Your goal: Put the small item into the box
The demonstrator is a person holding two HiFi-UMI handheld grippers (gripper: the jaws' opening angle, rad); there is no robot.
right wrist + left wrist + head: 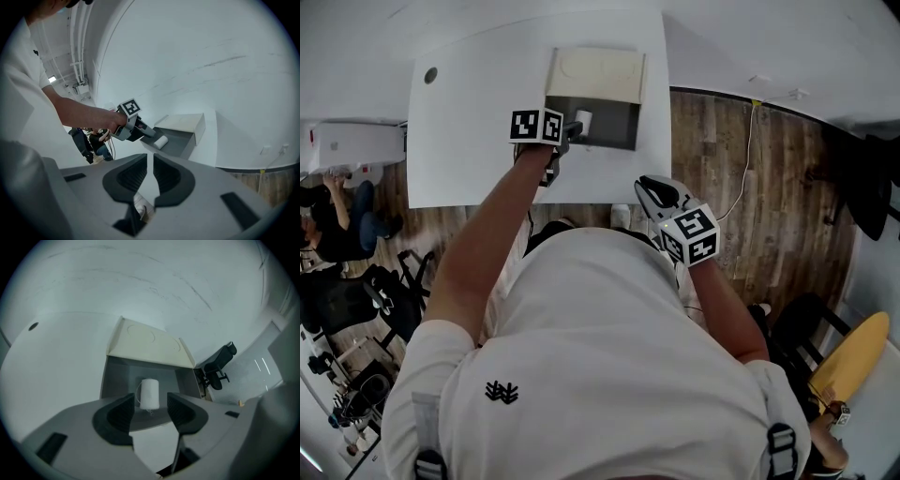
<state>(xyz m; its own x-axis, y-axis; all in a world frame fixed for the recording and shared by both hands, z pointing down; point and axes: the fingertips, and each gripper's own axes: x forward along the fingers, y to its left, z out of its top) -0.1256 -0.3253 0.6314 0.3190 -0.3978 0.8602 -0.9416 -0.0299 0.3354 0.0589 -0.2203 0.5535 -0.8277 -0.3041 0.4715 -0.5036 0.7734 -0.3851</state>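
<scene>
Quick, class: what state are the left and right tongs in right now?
Left tongs: open, not gripping; white roll at their tips, in the box.
Right tongs: closed, empty.

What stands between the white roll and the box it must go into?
Nothing visible does. The white roll already sits inside the open box, whose lid is folded back. The left gripper has its jaws apart on either side of the roll, not pressing it.
</scene>
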